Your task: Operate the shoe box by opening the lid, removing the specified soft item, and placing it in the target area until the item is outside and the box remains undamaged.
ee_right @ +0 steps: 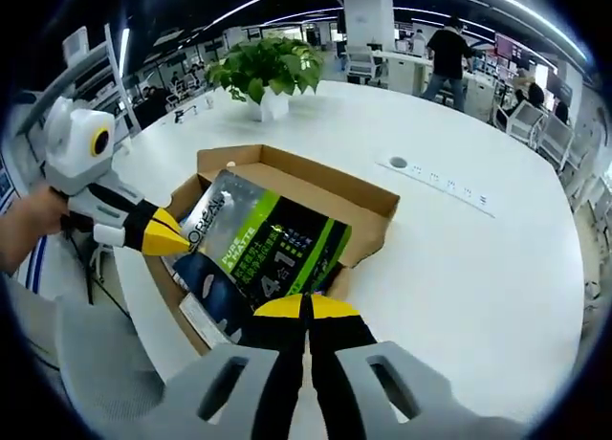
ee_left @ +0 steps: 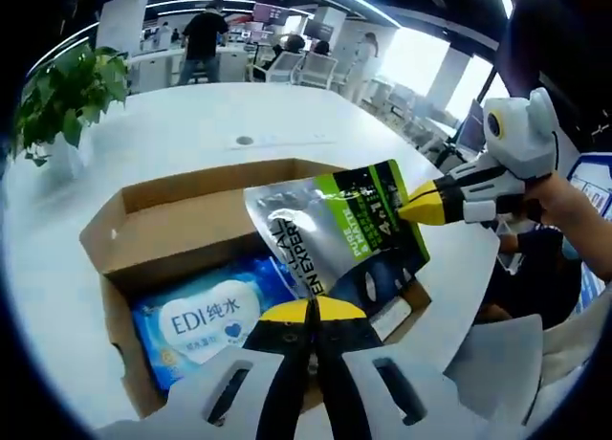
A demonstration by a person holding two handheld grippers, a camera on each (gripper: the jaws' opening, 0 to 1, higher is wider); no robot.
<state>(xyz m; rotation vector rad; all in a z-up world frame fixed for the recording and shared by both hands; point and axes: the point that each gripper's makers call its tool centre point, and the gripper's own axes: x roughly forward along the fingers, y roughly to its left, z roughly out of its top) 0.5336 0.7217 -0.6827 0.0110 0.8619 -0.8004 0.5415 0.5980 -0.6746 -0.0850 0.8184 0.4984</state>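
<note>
An open brown shoe box (ee_left: 172, 187) (ee_right: 316, 172) rests on the white table. A blue pack of wipes (ee_left: 206, 320) lies inside it. A silver, green and dark pouch (ee_left: 335, 230) (ee_right: 268, 244) hangs tilted over the box. My right gripper (ee_left: 409, 209) (ee_right: 306, 304) is shut on one edge of the pouch. My left gripper (ee_left: 311, 308) (ee_right: 180, 239) has its yellow tips pressed together on the opposite edge, just above the box's near wall. The pouch hides part of the box's inside.
A potted plant (ee_left: 67, 96) (ee_right: 268, 72) stands on the white table (ee_left: 287, 115) (ee_right: 478, 268) beyond the box. A round cable port (ee_left: 245, 141) (ee_right: 399, 162) is set in the tabletop. Chairs and people are far behind. A hand (ee_left: 574, 210) holds the right gripper.
</note>
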